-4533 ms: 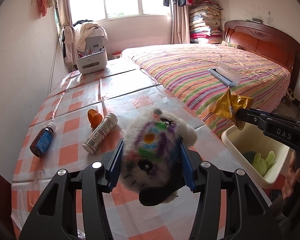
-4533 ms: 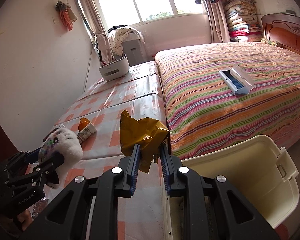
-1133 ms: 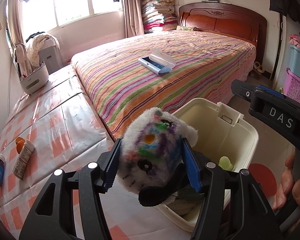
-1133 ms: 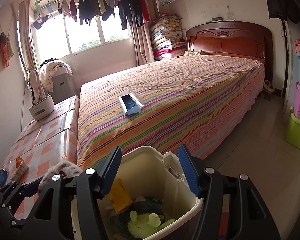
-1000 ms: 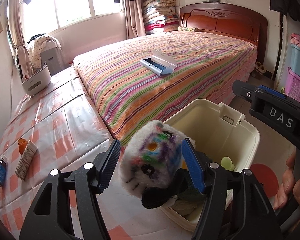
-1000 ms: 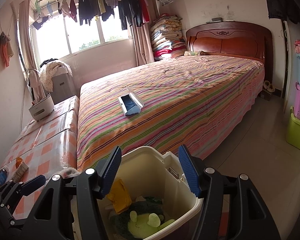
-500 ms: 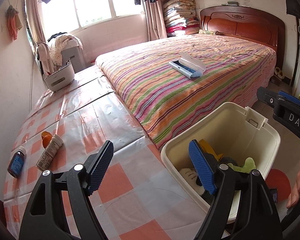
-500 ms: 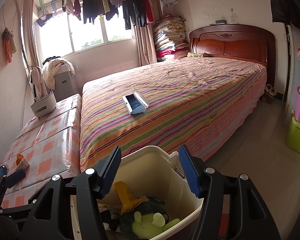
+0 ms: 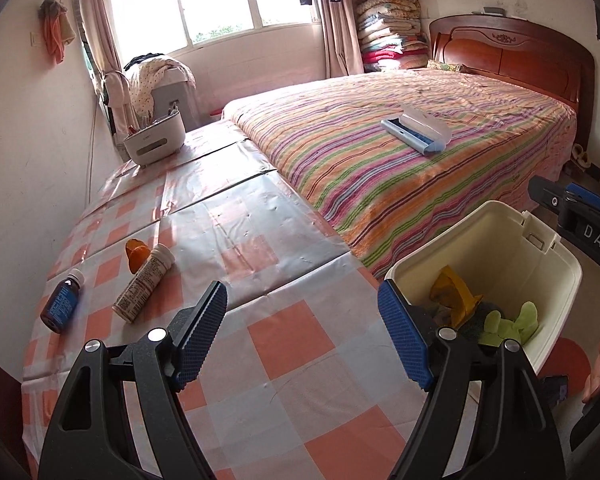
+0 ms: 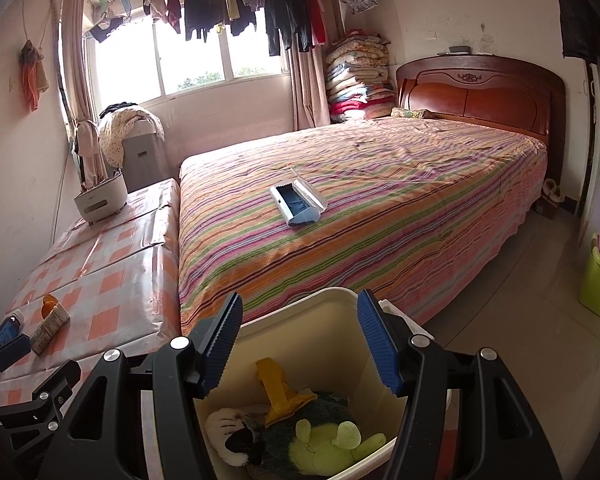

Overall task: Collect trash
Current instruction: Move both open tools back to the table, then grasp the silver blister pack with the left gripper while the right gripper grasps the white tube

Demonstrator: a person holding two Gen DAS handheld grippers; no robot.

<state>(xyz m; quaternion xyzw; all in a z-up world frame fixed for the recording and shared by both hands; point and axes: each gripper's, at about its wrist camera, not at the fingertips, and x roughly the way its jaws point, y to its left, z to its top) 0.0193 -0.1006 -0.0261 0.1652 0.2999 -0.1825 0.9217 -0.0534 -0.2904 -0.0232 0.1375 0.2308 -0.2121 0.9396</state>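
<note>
On the worktop (image 9: 260, 240) three bits of trash remain: a dark bottle (image 9: 60, 304) at far left, a white bottle (image 9: 144, 282) lying with its long axis running from near-left to far-right, and an orange scrap (image 9: 135, 255) touching its cap end. The left tongs (image 9: 304, 340) are spread wide with nothing between them, and all three lie ahead and to their left (the nearer hand by far). The right tongs (image 10: 298, 344), also open and empty, hang over the bin (image 10: 320, 312) beside the bed (image 10: 380, 208).
</note>
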